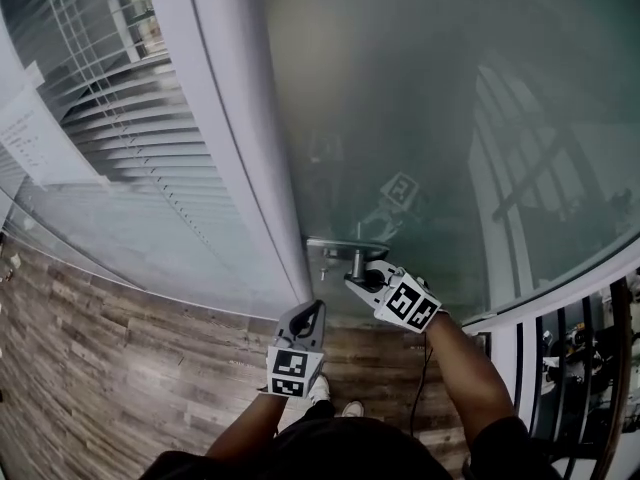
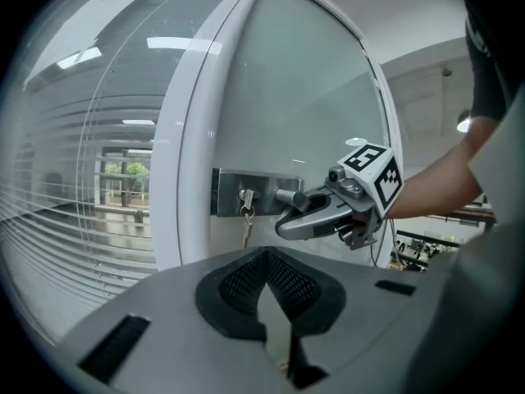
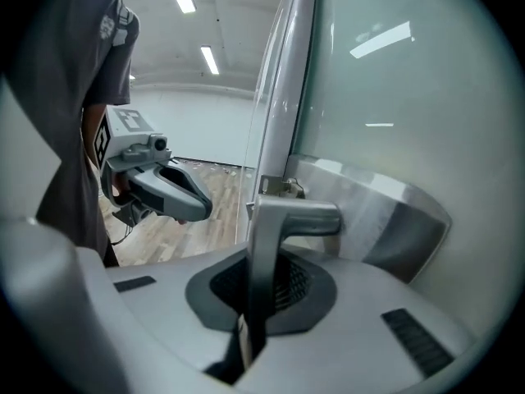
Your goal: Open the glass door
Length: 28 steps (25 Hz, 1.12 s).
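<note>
The right gripper [image 3: 261, 298] is clamped on the door handle [image 3: 287, 218] at mid-frame. Turning it and swinging the glass door [image 1: 420, 118] seem to remain (left gripper [image 2: 275, 306], jaws together, holds nothing).

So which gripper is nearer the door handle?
Right. The right gripper is shut on the door handle; the left gripper hangs apart from it, lower left in the head view.

Wood floor [image 1: 100, 368], slatted blinds [image 1: 125, 118]
</note>
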{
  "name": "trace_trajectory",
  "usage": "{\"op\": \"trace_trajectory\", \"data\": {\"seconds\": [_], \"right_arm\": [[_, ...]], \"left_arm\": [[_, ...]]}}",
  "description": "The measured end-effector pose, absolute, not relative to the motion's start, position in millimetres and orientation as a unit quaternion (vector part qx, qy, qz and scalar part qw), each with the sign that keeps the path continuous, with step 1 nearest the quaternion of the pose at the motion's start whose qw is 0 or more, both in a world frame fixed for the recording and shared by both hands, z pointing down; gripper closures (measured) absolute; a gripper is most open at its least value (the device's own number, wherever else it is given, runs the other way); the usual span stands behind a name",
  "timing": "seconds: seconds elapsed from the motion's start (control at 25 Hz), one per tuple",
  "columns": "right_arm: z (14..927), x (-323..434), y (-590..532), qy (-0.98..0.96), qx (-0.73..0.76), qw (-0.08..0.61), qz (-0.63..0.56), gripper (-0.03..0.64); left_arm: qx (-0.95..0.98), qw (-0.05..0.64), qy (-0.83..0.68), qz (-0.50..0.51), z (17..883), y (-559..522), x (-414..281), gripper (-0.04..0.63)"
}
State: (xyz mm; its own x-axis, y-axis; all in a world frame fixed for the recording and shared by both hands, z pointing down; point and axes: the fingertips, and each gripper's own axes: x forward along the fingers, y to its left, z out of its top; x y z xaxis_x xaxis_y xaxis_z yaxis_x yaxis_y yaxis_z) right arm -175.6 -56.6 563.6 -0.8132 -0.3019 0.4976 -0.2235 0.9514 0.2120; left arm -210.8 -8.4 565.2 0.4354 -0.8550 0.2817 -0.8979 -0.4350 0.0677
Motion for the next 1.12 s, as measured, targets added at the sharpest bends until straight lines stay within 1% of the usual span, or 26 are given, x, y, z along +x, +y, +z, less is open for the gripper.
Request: {"op": "trace_trajectory", "data": {"seconds": [0.28, 0.52, 0.76, 0.96, 1.12], "right_arm": [[565.2, -179.1, -77.3, -0.950, 0.136, 0.276, -0.055, 0.598], [568.5, -160.6, -100.2, -0.947, 0.152, 0.278, -0.052, 0.594], [573.7, -153.1, -148.2, -0.941, 0.177, 0.284, -0.045, 0.594], [592.0, -136.8, -193.5, -0.937, 0.202, 0.285, -0.033, 0.595], [568.7, -140.1, -252.3, -0.931, 0.224, 0.287, -0.032, 0.595]], "left_arm": [[0.848, 0.090, -0.510, 0.108, 563.4, -30.6, -198.4, 0.592], [0.853, 0.078, -0.507, 0.099, 556.2, -37.5, -174.9, 0.592], [0.867, 0.055, -0.486, 0.094, 544.9, -58.8, -164.5, 0.592], [0.862, 0.061, -0.497, 0.085, 554.6, -77.4, -143.0, 0.592], [0.856, 0.069, -0.506, 0.077, 536.5, -118.5, -136.6, 0.592]]}}
